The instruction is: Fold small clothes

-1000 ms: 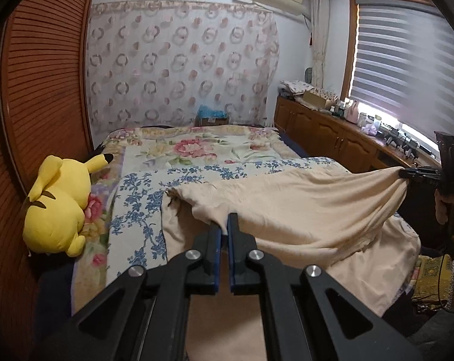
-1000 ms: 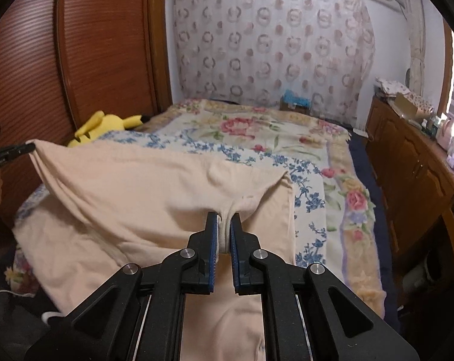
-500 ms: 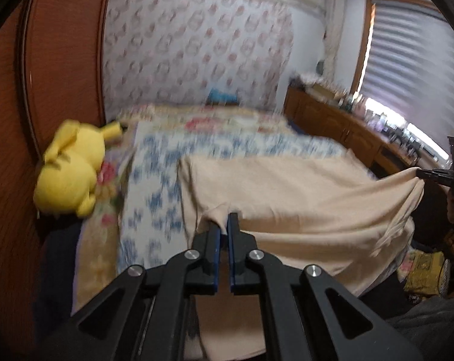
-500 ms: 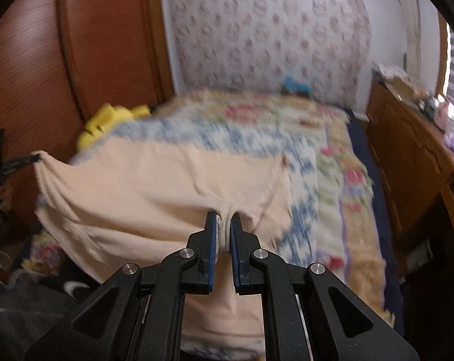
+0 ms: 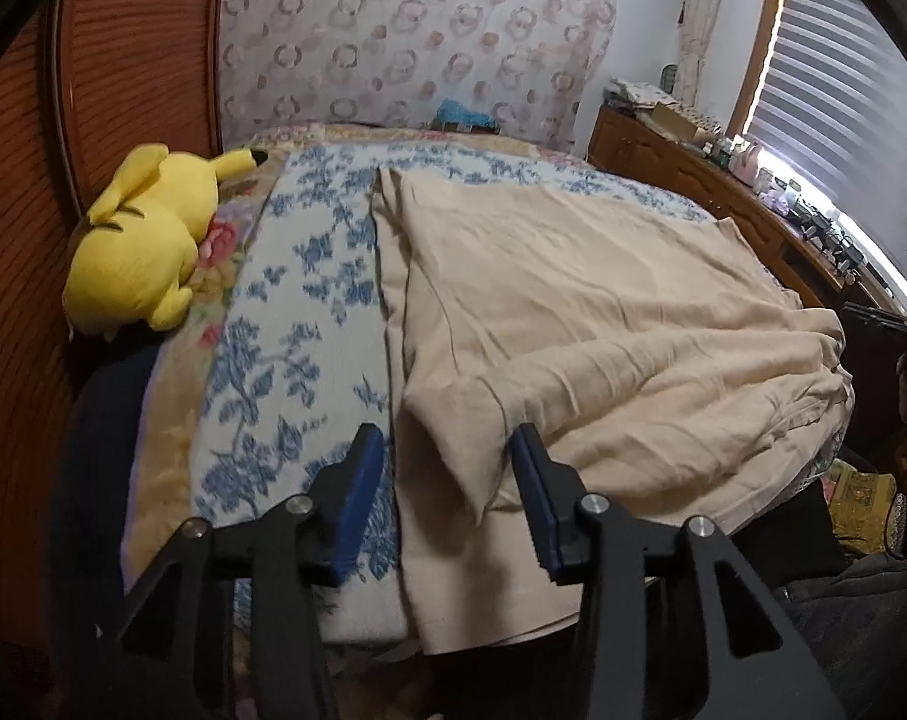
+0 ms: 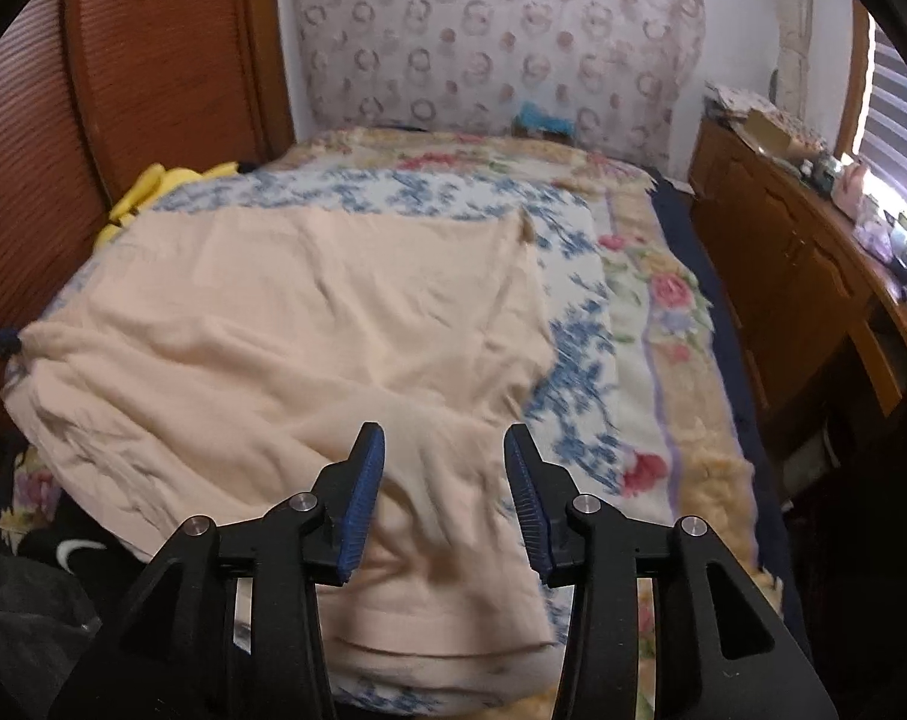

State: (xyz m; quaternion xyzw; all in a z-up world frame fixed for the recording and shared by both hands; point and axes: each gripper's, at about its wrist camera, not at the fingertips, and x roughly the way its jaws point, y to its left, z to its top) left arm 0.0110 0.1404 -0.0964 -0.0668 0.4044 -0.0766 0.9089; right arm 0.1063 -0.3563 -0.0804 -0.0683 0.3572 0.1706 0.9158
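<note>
Now both claws stand released, their blue-padded jaws spread wide with cloth lying loose between them. From the left wrist view, the left gripper [image 5: 447, 468] hangs over the near left corner of the beige garment [image 5: 573, 300], a raised fold of fabric sitting between the jaws at 6 o'clock without being pinched. The garment lies spread across the bed [image 5: 285, 312], on the blue-flowered blanket [image 5: 309, 264], reaching from 6 o'clock up towards 12 and out to 3 o'clock, where its edge slumps in wrinkles over the bed's side. A yellow plush toy [image 5: 141, 246] rests at 9 o'clock against the wooden wall panel [image 5: 21, 192], well apart from the garment. From the right wrist view, the right gripper [image 6: 444, 474] is poised over the garment's near right part [image 6: 309, 312], fabric bunched between the parted jaws; the cloth stretches towards 9 and 11 o'clock, with the flowered blanket [image 6: 579, 360] showing at 3 o'clock and a wooden cabinet [image 6: 783, 252] beyond it at 2 o'clock.
</note>
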